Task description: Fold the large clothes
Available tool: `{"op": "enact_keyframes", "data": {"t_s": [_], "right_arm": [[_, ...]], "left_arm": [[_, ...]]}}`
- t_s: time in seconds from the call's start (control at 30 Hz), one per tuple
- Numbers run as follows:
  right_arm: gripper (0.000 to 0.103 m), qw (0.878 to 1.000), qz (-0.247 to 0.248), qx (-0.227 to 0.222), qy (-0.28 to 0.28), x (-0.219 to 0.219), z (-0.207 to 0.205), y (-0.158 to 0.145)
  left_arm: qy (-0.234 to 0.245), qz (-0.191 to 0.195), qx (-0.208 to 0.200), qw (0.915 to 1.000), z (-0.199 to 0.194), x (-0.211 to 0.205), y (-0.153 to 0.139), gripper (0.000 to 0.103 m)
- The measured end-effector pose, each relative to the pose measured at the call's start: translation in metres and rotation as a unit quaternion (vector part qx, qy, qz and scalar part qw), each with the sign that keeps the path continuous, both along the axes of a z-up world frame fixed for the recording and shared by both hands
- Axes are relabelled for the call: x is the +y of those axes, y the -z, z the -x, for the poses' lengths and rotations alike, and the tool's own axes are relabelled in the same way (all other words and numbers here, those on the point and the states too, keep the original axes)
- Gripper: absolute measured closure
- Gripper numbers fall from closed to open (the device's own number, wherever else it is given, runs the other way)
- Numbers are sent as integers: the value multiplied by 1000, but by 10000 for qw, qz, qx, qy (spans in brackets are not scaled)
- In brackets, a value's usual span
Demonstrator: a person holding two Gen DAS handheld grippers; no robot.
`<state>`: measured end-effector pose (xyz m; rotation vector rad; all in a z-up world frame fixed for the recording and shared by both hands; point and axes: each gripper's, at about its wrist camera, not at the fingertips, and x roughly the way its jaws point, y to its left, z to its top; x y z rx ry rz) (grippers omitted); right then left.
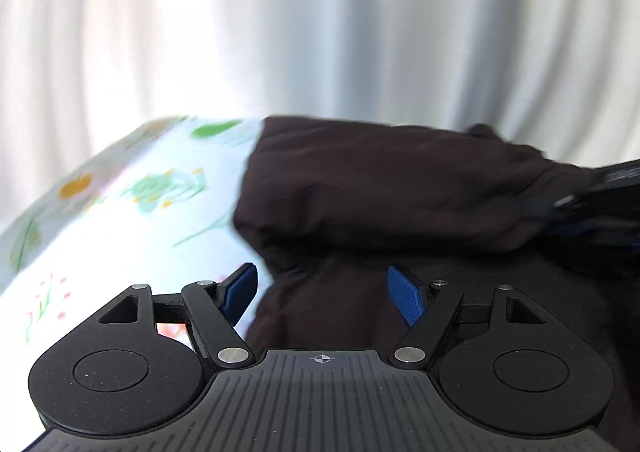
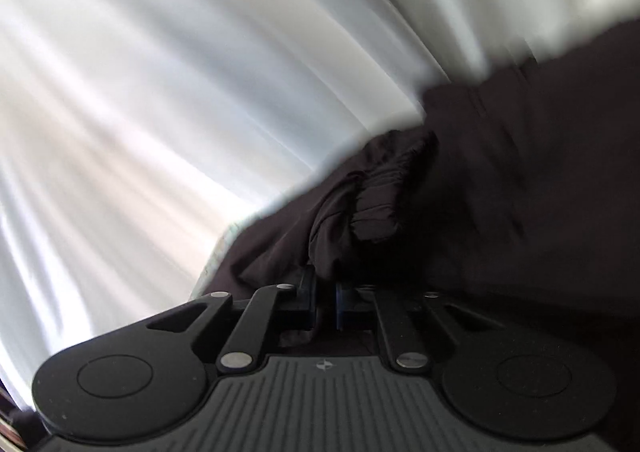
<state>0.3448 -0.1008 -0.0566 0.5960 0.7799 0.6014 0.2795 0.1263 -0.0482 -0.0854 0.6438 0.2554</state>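
On floral sheet (image 1: 120, 212): dark garment (image 1: 400, 192) | right gripper (image 2: 326, 304) pinching it; left gripper (image 1: 322, 292) spread

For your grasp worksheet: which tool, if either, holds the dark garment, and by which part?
The right tool is shut on the garment, pinching a bunched fold next to a gathered cuff. The left tool is open and holds nothing.

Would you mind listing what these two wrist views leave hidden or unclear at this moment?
- Dark garment: type and full outline unknown; cut off at the right and bottom edges in both views.
- Floral sheet: its print is motion-blurred in the left wrist view.
- Right gripper: what part of the garment it pinches is hidden by bunched cloth.
- Left gripper: open; whether it touches the cloth below cannot be told.
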Motion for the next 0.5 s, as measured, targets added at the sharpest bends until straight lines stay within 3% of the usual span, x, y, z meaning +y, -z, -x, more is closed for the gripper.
{"op": "enact_keyframes", "data": {"t_s": [0.17,0.3,0.37,0.43,0.5], "right_arm": [[97,9925,225,-1191,161,-15,19,-60],[97,9810,794,-1669,594,-50,31,-72],[97,9838,871,-1354,794,-71,27,-58],[96,9913,663,-703,898,-91,19,-32],[83,9936,520,4,998,-105,9,-4]], "left_arm": [[-485,322,32,9983,-14,23,7,27],[-680,432,94,9967,-27,30,11,32],[-560,748,136,9955,-27,33,15,34],[-463,885,204,9948,-26,33,18,33],[-391,778,261,9959,-24,29,17,33]]}}
